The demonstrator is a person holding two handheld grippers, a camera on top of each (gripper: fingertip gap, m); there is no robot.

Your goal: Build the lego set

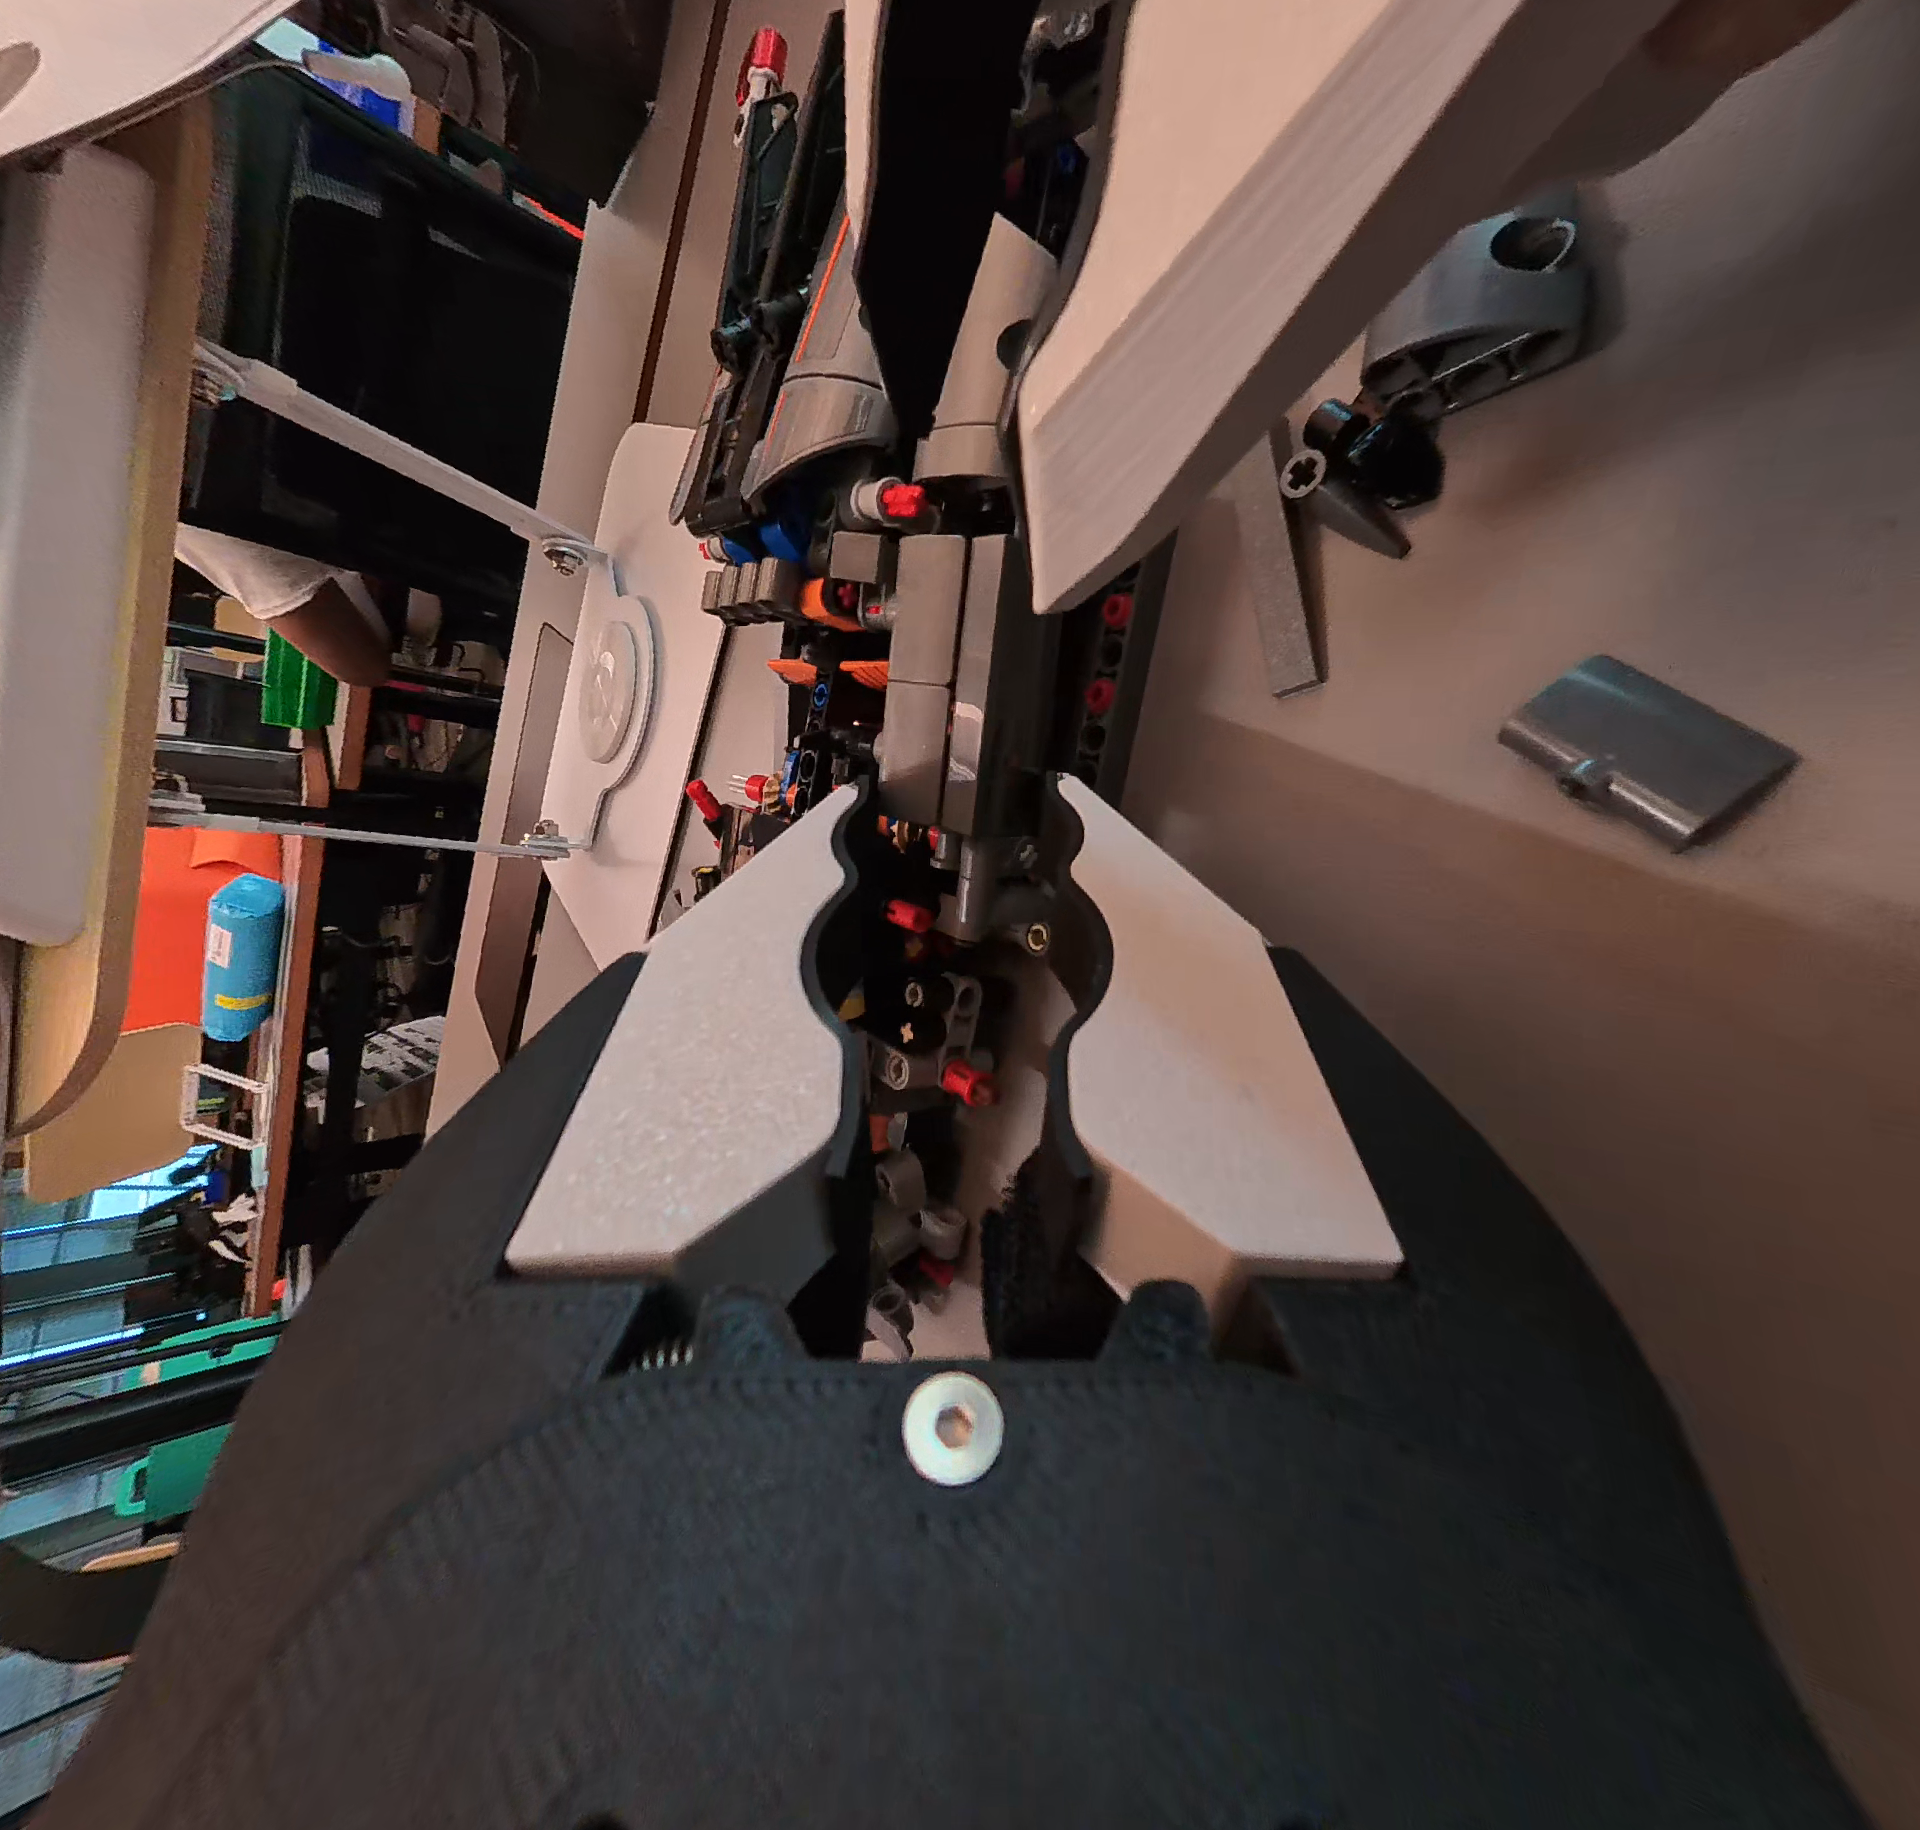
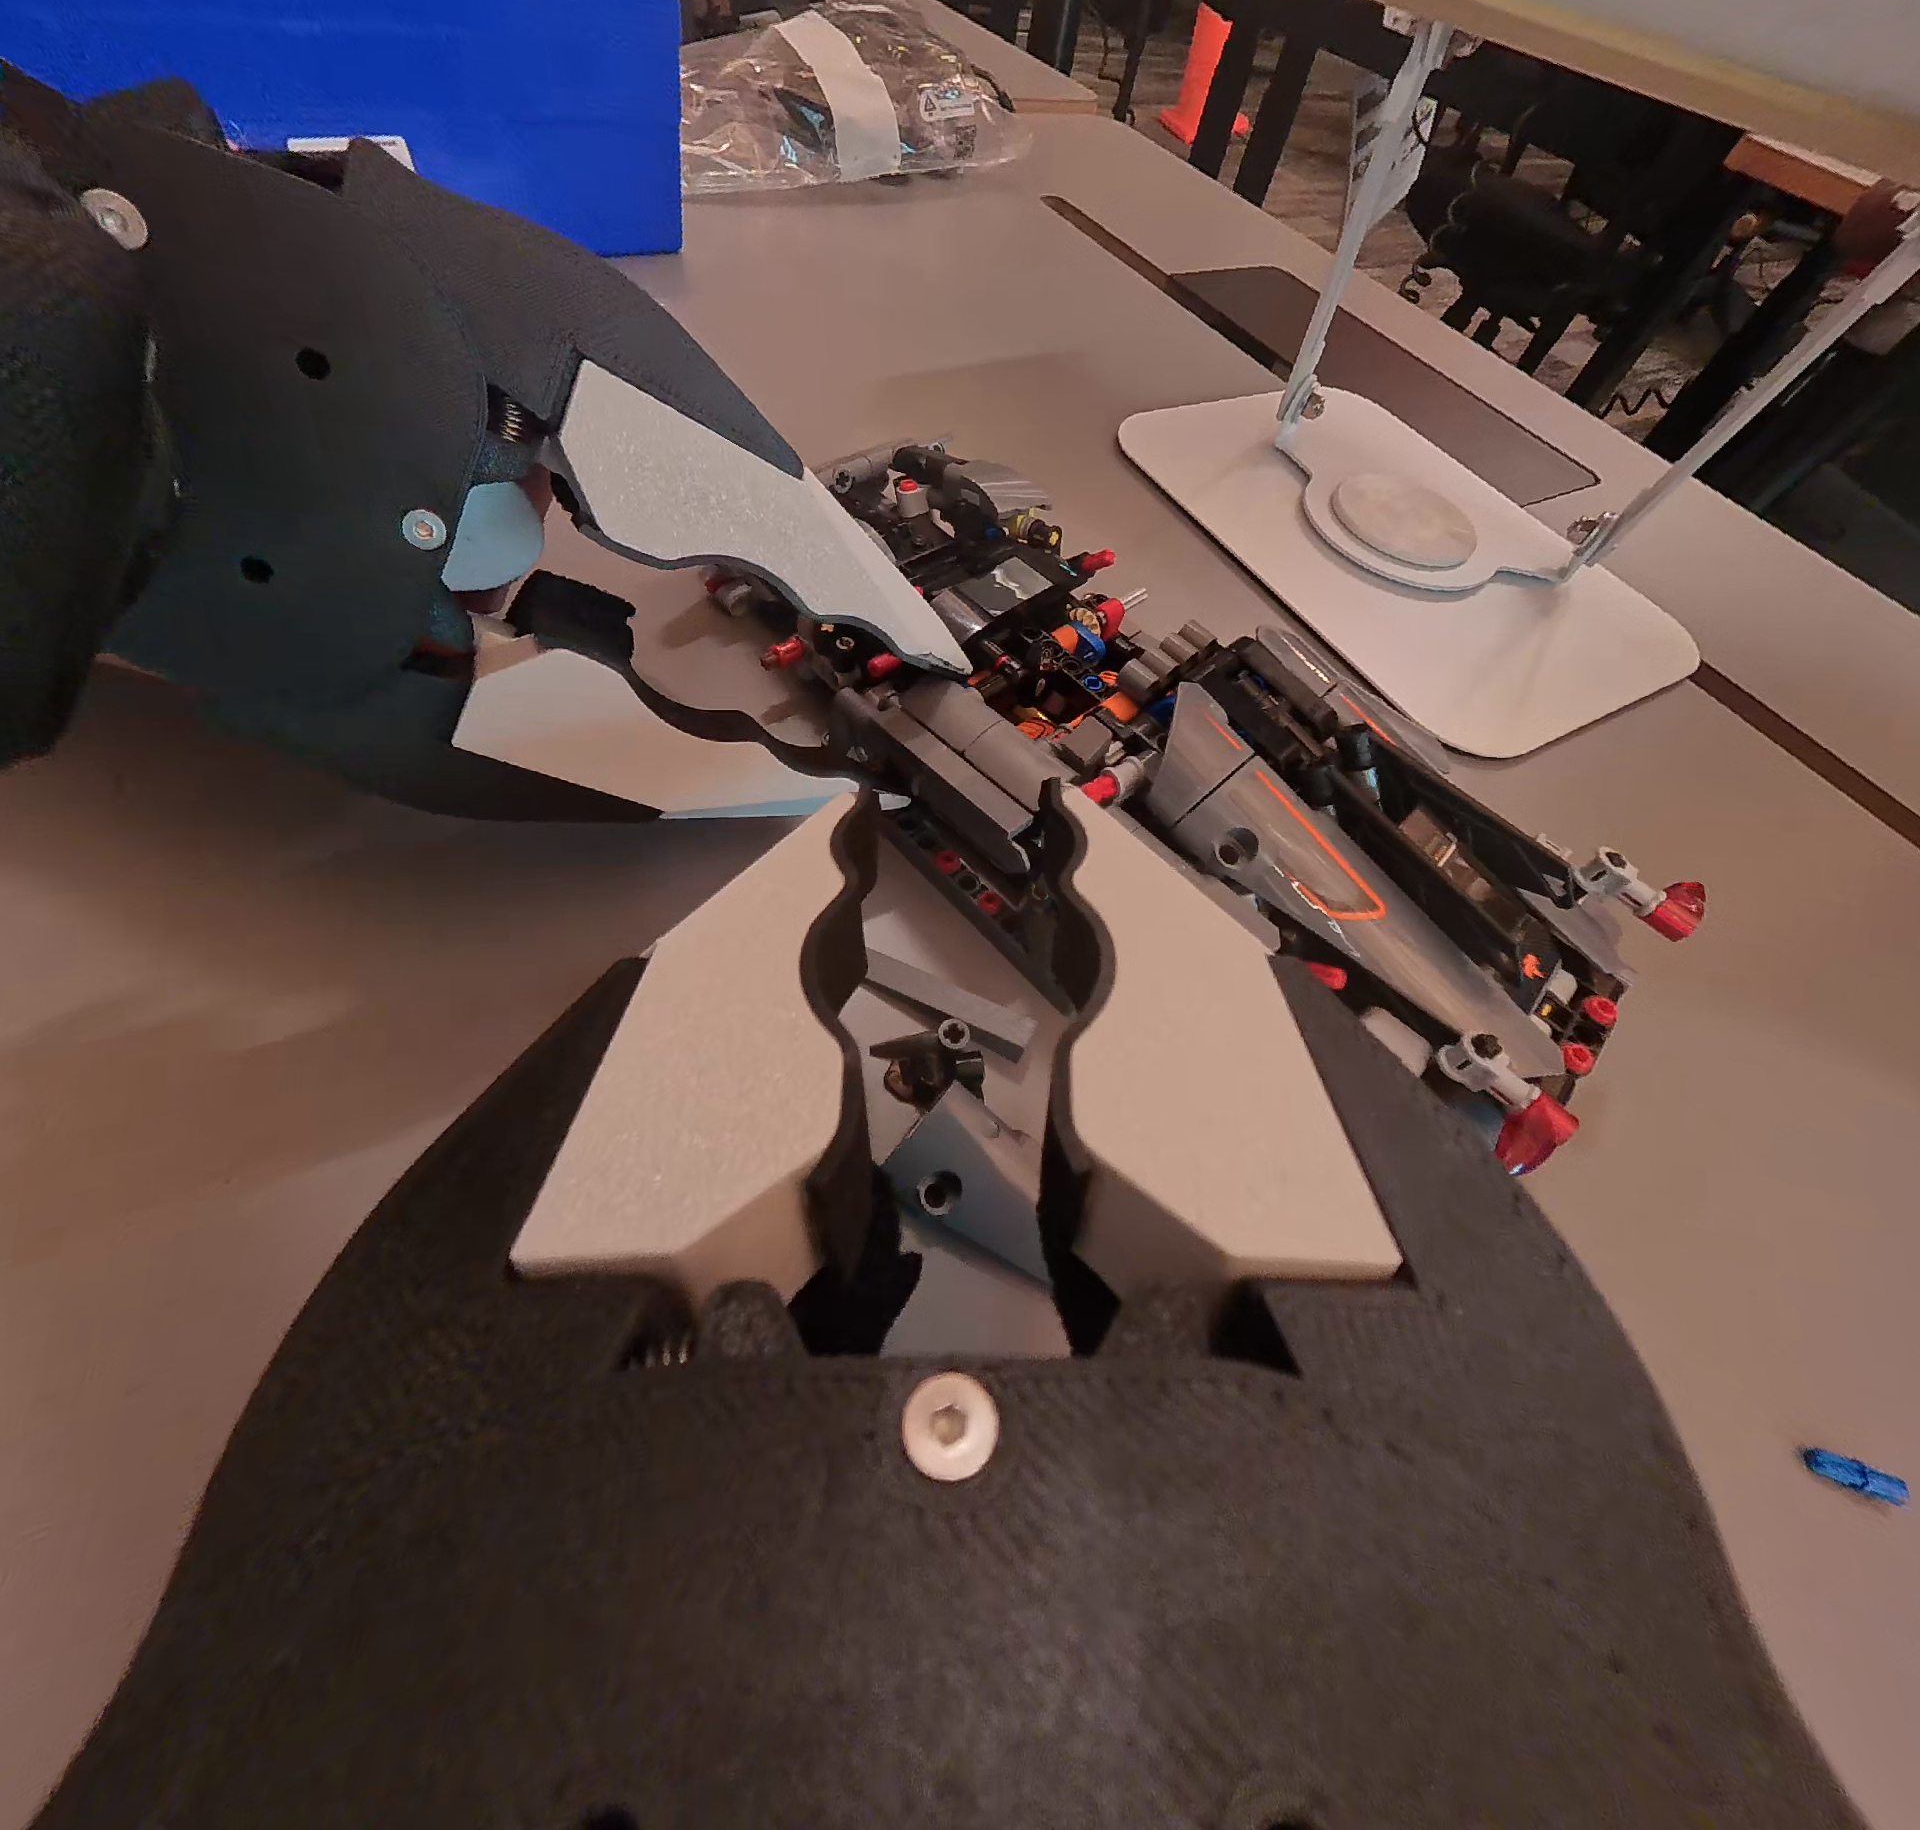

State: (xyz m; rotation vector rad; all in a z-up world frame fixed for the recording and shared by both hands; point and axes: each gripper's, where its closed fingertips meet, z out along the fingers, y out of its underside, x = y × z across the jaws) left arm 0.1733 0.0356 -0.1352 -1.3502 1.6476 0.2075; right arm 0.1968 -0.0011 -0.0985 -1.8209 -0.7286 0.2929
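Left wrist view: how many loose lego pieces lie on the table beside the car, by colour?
Grey: 3 (dark grey curved panel with a hole, long grey flat strip, dark grey flat plate)
Black: 1 (black connector piece)
Total: 4

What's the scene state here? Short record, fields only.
model: dark grey, black and orange lego car, partly built, lying on the grey table
left tongs: straddling the car's near end, one finger above, one below; grip not confirmable
right tongs: tips at a grey panel on the car's side, contact unclear
loose parts: flat grey panel, curved grey piece, black connector, small blue piece
background: blue bin, clear parts bag, white stand base
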